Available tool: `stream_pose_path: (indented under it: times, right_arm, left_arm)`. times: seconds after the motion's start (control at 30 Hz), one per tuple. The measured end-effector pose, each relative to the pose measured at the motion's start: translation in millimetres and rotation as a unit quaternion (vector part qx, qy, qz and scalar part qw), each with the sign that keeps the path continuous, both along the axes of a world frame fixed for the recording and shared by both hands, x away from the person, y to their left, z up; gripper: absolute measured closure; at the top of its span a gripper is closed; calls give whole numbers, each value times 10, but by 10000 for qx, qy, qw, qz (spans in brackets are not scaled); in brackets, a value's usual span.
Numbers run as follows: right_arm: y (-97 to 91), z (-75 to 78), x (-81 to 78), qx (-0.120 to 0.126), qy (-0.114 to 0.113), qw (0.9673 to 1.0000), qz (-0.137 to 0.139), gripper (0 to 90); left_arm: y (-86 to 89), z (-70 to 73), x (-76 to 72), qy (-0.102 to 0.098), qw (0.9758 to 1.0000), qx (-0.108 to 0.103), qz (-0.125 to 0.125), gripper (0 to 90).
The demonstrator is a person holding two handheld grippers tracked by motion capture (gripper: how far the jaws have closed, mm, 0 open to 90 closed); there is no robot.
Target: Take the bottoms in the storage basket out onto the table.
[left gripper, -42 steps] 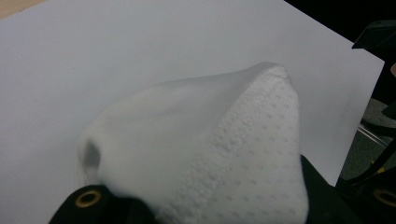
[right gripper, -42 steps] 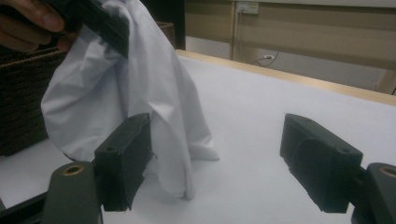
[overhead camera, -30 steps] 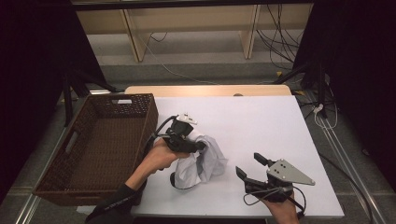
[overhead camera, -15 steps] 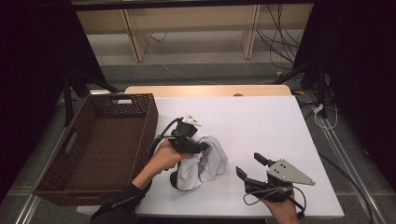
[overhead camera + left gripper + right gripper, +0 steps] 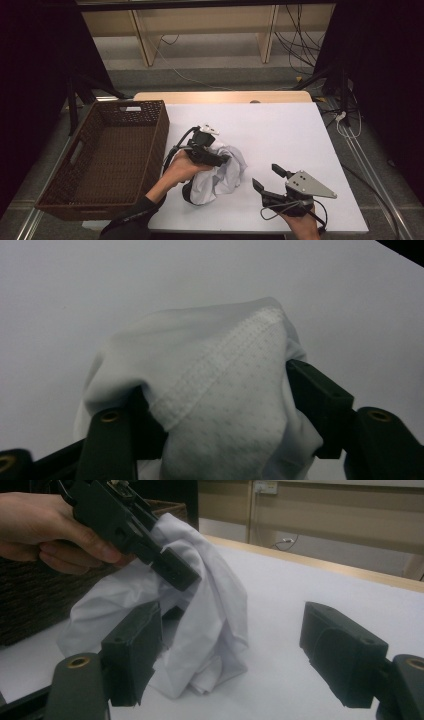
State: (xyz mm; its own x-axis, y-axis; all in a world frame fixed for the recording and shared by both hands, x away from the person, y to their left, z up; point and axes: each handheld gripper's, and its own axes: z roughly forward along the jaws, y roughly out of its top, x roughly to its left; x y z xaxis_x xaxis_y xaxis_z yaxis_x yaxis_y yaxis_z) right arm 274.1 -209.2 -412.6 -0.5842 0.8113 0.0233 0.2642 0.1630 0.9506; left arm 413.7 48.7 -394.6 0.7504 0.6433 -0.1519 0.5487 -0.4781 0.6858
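Observation:
A crumpled white cloth (image 5: 226,176) lies bunched near the middle of the white table (image 5: 285,130), its top pulled up into a peak. My left gripper (image 5: 222,159) reaches into that peak from the left. Its jaws have just been opening and now stand apart, with a fold of the cloth (image 5: 220,390) still bulging between them. My right gripper (image 5: 267,176) rests low at the table's front, to the right of the cloth, open with nothing in it. In the right gripper view, the cloth (image 5: 210,610) hangs from the left gripper (image 5: 170,572) beyond my own spread jaws.
A dark woven basket (image 5: 161,131) stands on the left of the table, close to the left hand. The table's wooden far edge (image 5: 225,96) meets a floor with cables and shelf legs. Bare white tabletop stretches to the right and behind the cloth.
The left hand has edged slightly right over the cloth and the bunch has shifted a little with it. The right gripper has stayed still.

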Motion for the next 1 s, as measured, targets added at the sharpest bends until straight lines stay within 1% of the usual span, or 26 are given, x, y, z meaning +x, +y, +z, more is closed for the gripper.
stream_pose_path:
  times: [0.1, 0.3, 0.33, 0.5, 0.57, 0.6, 0.63, 0.67, 0.83, 0.9, 1.0]
  right_arm:
    - [1, -1, 0, 8, -26, 10000, -2, 262]
    - [3, 0, -1, -3, -21, 10000, 6, 262]
    - [2, 0, -1, 0, -21, 10000, 6, 262]
    - [2, 0, -2, 2, -31, 10000, 10, 262]
    - [2, 1, -4, 7, -32, 10000, 8, 261]
    - [0, 2, -4, 19, -33, 10000, 10, 262]
    - [0, 2, -4, 19, -33, 10000, 10, 262]
    - [0, 2, -4, 21, -35, 10000, 9, 262]
    - [0, 1, -2, 23, -32, 10000, 4, 261]
    - [0, 1, -3, 23, -31, 10000, 10, 262]
    - [-3, 2, -2, 15, -19, 10000, 1, 261]
  left_arm:
    - [-4, 5, -3, -34, 10000, 13, 9, 303]
    - [34, 88, -12, -32, 9997, -214, 73, 234]
    - [40, 104, -16, -29, 9997, -252, 75, 208]
    - [78, 147, -23, -48, 9995, -306, 108, 166]
    - [99, 154, -26, -68, 9993, -336, 124, 157]
    - [119, 157, -29, -89, 9990, -413, 116, 155]
    - [119, 157, -29, -89, 9990, -413, 116, 153]
    - [138, 162, -30, -66, 9987, -483, 119, 153]
    - [183, 163, -21, 2, 9979, -637, 139, 149]
    - [193, 168, -30, -25, 9978, -660, 105, 149]
    - [209, 193, -48, -61, 9972, -739, 133, 146]
